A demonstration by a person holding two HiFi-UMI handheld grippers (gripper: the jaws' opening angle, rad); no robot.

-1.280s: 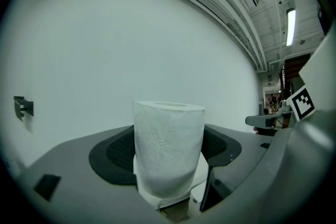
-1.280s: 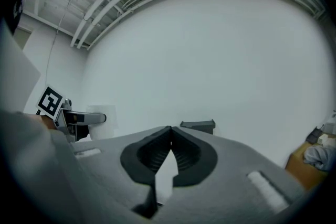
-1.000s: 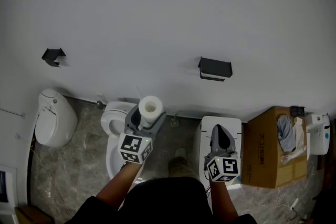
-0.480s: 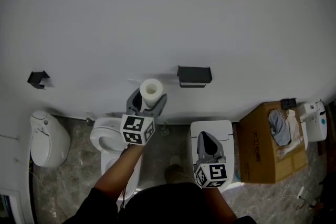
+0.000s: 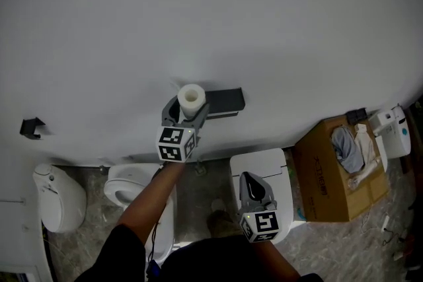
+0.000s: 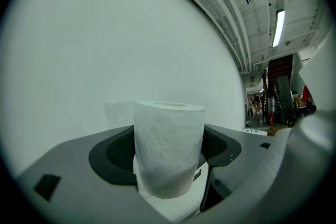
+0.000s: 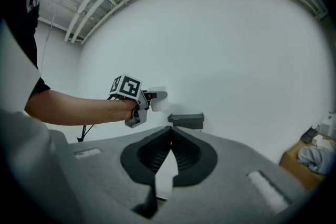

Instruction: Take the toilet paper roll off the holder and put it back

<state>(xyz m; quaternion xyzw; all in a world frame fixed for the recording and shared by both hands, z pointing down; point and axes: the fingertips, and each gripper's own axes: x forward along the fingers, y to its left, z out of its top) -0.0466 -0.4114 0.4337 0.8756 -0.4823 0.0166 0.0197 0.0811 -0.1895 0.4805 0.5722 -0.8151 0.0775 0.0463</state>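
I hold the toilet paper roll in my left gripper. Its 2 jaws stand wide and press on the roll's sides. In the left gripper view the roll stands upright between the dark pads, and its flat top end is toward the white wall. In the head view I look down onto the open cardboard core.

The roll is off the holder, a dark grey bracket fixed to the wall. From the right gripper view the roll sits just beside the holder's left end and a little higher, close to the wall. I cannot tell whether it touches the holder.

My right gripper hangs low and nearer my body, well apart from the holder. Its jaws are pressed together with nothing between them. It hovers over a white closed toilet.

A second white toilet with its bowl open stands below my left arm, and an open cardboard box sits on the floor to my right.
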